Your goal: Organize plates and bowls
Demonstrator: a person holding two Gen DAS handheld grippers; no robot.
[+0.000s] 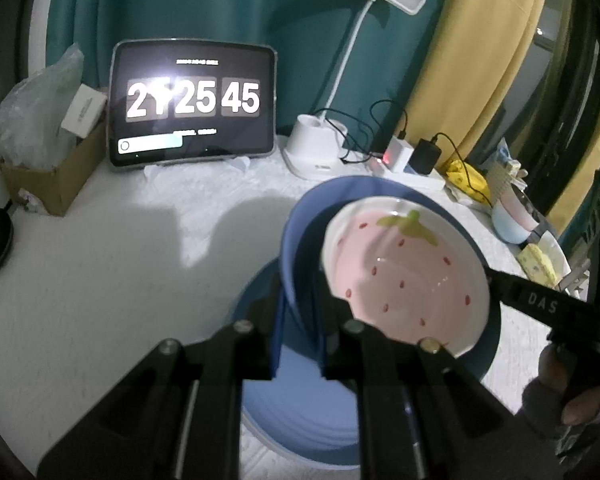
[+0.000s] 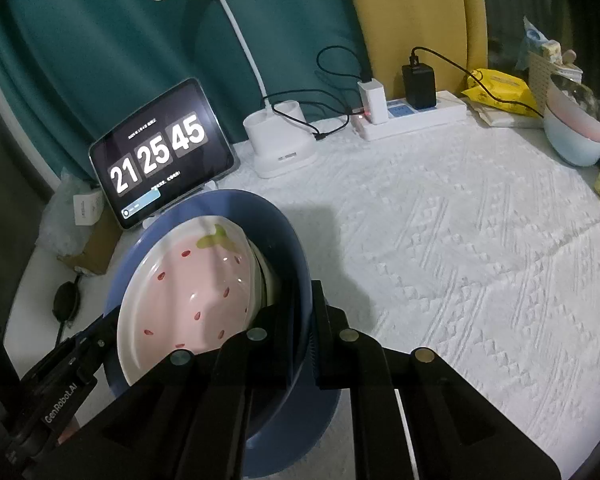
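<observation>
Blue bowl (image 1: 300, 240): centre to lower right of the left wrist view, lower left of the right wrist view. It is lifted and tipped, carried by its rim from two opposite sides, likely so that it comes along as one load with what is inside it.
Strawberry dish (image 1: 404, 276): a pink dish with red seeds and a green leaf, nested inside the blue bowl and leaning on the bowl's wall. In the right wrist view a further white rim shows behind it; how many pieces are stacked there I cannot tell.
Blue plate (image 1: 296, 412): flat on the table at the bottom centre of the left wrist view, right under the lifted bowl. By my judgement the bowl is meant to come down onto it, so that the crockery ends as one pile.
Left gripper (image 1: 300, 344): bottom centre of its own view, jaws clamped together on the near wall of the blue bowl.
Right gripper (image 2: 302, 344): bottom centre of its own view, jaws pressed together over the bowl's rim on the opposite side. A grip from both sides keeps a tipped, loaded bowl from swinging.
White tablecloth (image 2: 460, 260): textured and bare across the right half of the right wrist view.
Risk: as I judge it, the tilt could let the strawberry dish slide inside the bowl.
</observation>
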